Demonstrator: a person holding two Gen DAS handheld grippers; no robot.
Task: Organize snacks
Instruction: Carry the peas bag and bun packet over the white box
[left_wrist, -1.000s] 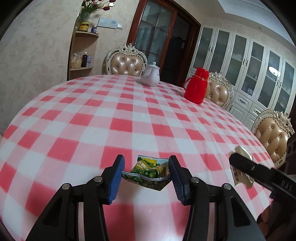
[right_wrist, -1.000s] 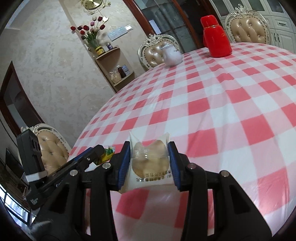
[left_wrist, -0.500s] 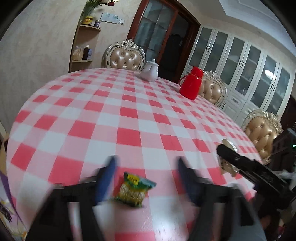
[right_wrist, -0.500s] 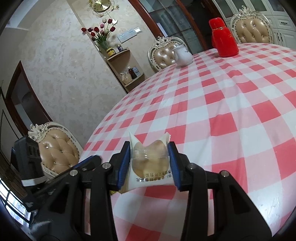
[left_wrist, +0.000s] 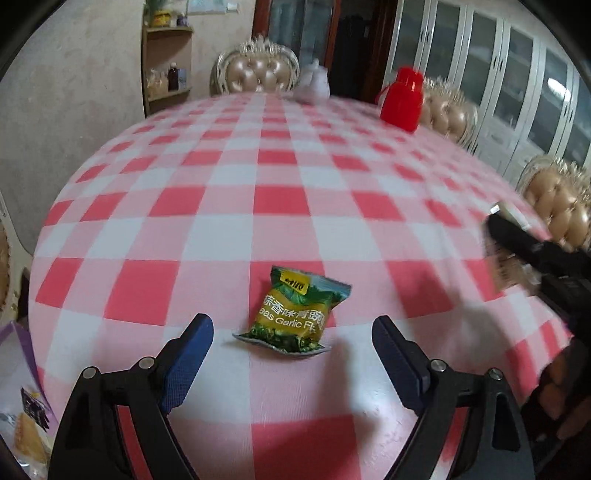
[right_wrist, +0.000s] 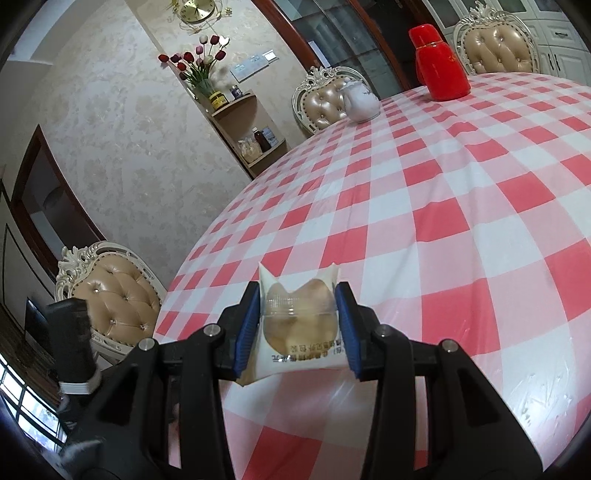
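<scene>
1. Your left tool (left_wrist: 291, 345) is spreading wider, its blue pads (left_wrist: 188, 363) clear of the green garlic-pea packet (left_wrist: 295, 314), which lies flat on the checked desk (left_wrist: 280, 199) just ahead of them.
2. Your right tool (right_wrist: 300, 325) is clenched on a white pastry packet (right_wrist: 301, 325), carried just above the desk near its edge.
3. A red flask (right_wrist: 439, 70) and a white teapot (right_wrist: 360, 101) stand at the far side.

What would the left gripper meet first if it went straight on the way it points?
Probably the green snack packet on the tablecloth, just ahead of the left gripper's opening jaws; depth is uncertain.
</scene>
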